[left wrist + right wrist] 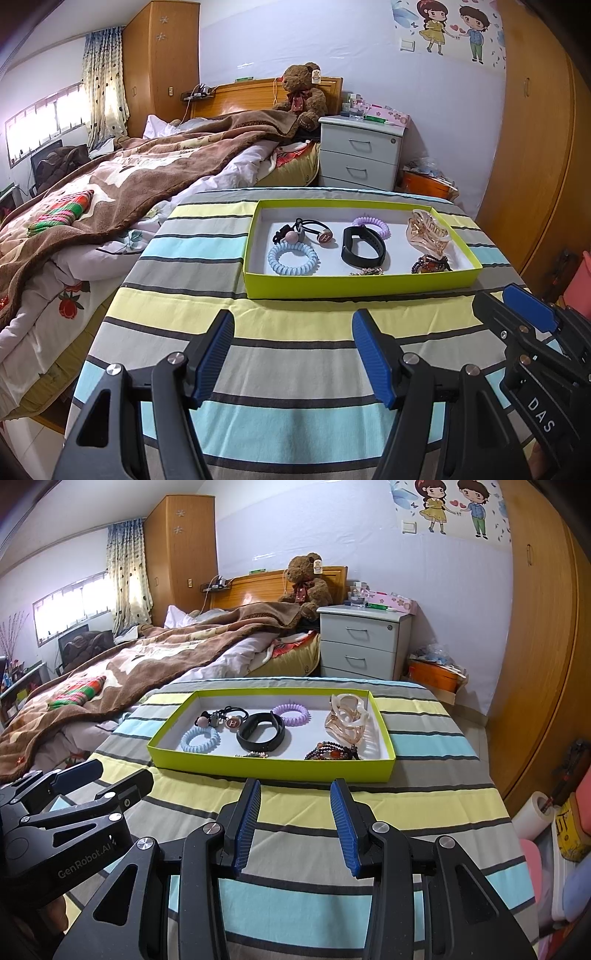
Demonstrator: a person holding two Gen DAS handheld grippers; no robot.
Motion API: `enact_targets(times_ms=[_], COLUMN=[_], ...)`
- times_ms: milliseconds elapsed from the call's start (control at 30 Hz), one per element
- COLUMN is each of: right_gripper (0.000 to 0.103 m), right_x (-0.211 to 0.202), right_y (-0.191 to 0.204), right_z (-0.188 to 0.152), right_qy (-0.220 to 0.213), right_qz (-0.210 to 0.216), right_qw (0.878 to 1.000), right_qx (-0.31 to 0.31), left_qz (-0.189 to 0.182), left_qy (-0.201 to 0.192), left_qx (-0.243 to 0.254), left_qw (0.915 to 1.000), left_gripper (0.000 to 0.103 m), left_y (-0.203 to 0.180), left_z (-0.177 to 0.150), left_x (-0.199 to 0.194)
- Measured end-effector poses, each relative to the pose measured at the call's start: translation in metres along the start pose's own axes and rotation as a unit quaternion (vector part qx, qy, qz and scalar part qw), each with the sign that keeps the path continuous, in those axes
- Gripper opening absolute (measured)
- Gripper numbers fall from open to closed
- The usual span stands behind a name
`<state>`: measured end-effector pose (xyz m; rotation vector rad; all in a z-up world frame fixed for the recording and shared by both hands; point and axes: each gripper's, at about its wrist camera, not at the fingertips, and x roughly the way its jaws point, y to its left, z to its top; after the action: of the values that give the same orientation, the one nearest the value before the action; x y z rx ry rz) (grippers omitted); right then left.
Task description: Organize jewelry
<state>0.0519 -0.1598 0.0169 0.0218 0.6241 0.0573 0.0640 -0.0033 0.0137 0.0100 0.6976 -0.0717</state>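
- both tongs hovered empty over the striped cloth (280,347), short of the tray: left gripper (293,354) with its pads spread wide, right gripper (295,825) with its pads apart too.
- all jewelry lay inside the green tray (266,766), so nothing sat loose on the cloth.
- blue coil tie (200,739) and black hair ties (221,716) lay at the left; black band (261,731) and purple coil tie (291,713) in the middle; hair claw (347,718) and bead bracelet (330,751) at the right.
- pieces lay mostly apart, likely so each could be gripped singly.
- the layout fitted either a finished sort or pieces awaiting removal.
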Motion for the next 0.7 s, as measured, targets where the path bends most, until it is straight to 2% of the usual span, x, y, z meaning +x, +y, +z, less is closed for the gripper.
enact_targets(times_ms=[700], right_gripper=[0.04], right_x=[-0.0004], right_y=[0.0001], right_z=[-0.0002], right_qy=[0.0], right_qz=[0.0], right_qw=[1.0], right_qx=[0.0], left_qz=[0.005], left_qy=[-0.004], left_qx=[-0.006], left_qw=[1.0], left_gripper=[0.068], left_y=[0.0025], left_z=[-0.0038], left_x=[0.0003])
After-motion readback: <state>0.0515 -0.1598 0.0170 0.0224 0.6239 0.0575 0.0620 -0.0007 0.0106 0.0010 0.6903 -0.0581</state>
